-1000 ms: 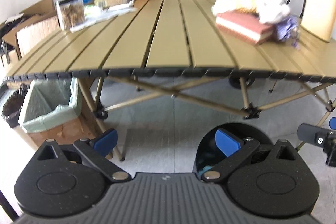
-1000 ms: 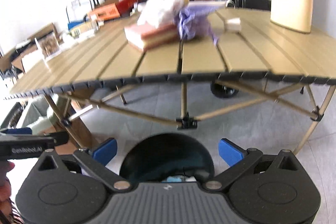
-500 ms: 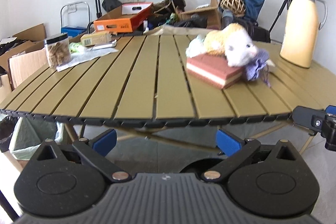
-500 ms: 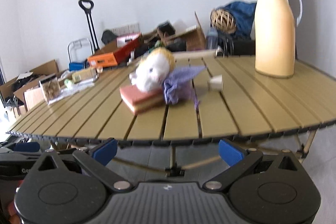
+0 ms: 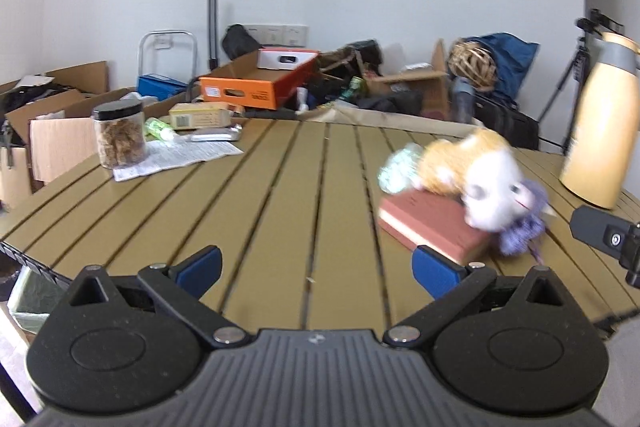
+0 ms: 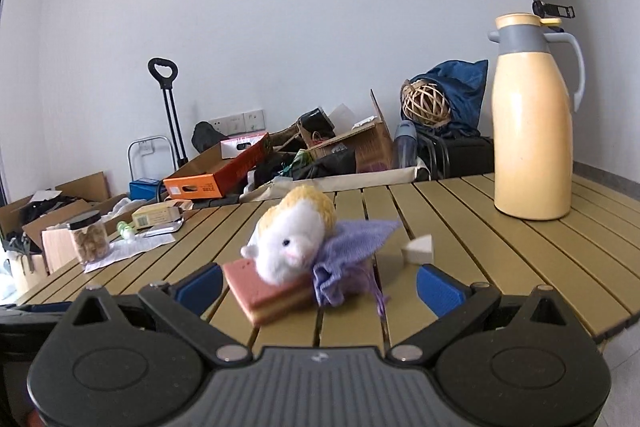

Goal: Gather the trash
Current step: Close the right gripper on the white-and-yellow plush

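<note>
While each gripper (image 5: 316, 267) (image 6: 318, 287) gapes empty, the purple pouch (image 6: 352, 259) lies lengthwise across the table's (image 6: 500, 251) slats.

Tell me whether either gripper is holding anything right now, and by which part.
Nothing is held. The left gripper and the right gripper both have their fingers spread wide, empty, above the slatted table.
</note>
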Action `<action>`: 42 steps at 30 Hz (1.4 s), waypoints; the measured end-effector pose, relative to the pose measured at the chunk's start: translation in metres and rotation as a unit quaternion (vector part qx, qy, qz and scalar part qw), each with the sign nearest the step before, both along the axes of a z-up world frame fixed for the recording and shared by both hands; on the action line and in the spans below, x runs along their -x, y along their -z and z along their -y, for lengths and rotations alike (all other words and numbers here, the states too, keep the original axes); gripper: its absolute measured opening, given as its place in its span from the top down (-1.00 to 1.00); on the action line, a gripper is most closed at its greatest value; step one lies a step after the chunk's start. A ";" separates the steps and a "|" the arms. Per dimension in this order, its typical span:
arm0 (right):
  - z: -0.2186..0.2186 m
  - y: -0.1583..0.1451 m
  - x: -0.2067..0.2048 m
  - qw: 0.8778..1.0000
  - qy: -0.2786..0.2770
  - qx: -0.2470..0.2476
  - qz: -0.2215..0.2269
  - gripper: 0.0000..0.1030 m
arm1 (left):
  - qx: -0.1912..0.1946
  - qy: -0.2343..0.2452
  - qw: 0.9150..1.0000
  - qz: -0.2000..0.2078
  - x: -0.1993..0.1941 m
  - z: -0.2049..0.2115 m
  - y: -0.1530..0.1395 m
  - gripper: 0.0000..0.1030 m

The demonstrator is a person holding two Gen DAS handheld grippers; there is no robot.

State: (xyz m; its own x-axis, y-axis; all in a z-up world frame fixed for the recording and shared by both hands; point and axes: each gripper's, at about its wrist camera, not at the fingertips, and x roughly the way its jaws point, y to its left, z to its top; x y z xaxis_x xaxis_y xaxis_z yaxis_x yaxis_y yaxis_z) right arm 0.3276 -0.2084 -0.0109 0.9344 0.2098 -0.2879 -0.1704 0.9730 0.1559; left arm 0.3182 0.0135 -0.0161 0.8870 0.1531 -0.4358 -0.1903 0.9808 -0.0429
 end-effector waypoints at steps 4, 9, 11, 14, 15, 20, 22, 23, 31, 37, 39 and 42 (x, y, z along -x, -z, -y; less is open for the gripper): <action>-0.015 0.002 -0.029 1.000 0.018 -0.003 -0.004 -1.00 | -0.001 -0.018 1.000 0.004 -0.010 -0.012 -0.001 -1.00; -0.035 0.004 -0.058 1.000 0.022 0.008 0.001 -1.00 | 0.006 -0.028 1.000 0.003 -0.018 -0.022 0.002 -1.00; -0.043 0.005 -0.069 0.999 0.028 0.017 -0.003 -1.00 | 0.006 -0.031 1.000 0.002 -0.021 -0.024 0.004 -1.00; -0.053 0.006 -0.081 0.999 0.021 0.022 0.008 -0.97 | 0.006 -0.037 0.999 0.003 -0.026 -0.027 0.007 -1.00; -0.057 0.007 -0.085 0.999 0.019 0.031 0.014 -0.96 | 0.006 -0.039 0.999 0.004 -0.027 -0.029 0.007 -1.00; -0.073 0.011 -0.106 0.997 0.022 0.072 0.005 -0.85 | 0.006 -0.054 0.999 -0.002 -0.033 -0.035 0.014 -1.00; -0.075 0.014 -0.114 0.997 0.015 0.074 -0.004 -0.71 | 0.006 -0.058 0.998 -0.005 -0.033 -0.037 0.016 -1.00; -0.077 0.016 -0.119 0.997 0.015 0.078 -0.009 -0.67 | 0.006 -0.058 0.998 -0.004 -0.033 -0.038 0.017 -1.00; -0.079 0.033 -0.134 0.995 0.023 0.085 -0.038 -0.15 | 0.004 -0.052 0.999 0.003 -0.032 -0.029 0.016 -1.00; -0.071 0.028 -0.125 0.998 0.024 0.062 -0.023 -0.08 | 0.001 -0.050 0.999 0.000 -0.032 -0.027 0.018 -1.00; -0.068 0.024 -0.118 0.998 0.027 0.053 -0.009 -0.08 | 0.000 -0.050 0.999 0.003 -0.031 -0.029 0.017 -1.00; -0.063 0.016 -0.108 0.999 0.029 0.043 0.009 -0.08 | 0.005 -0.050 0.999 0.003 -0.031 -0.031 0.017 -1.00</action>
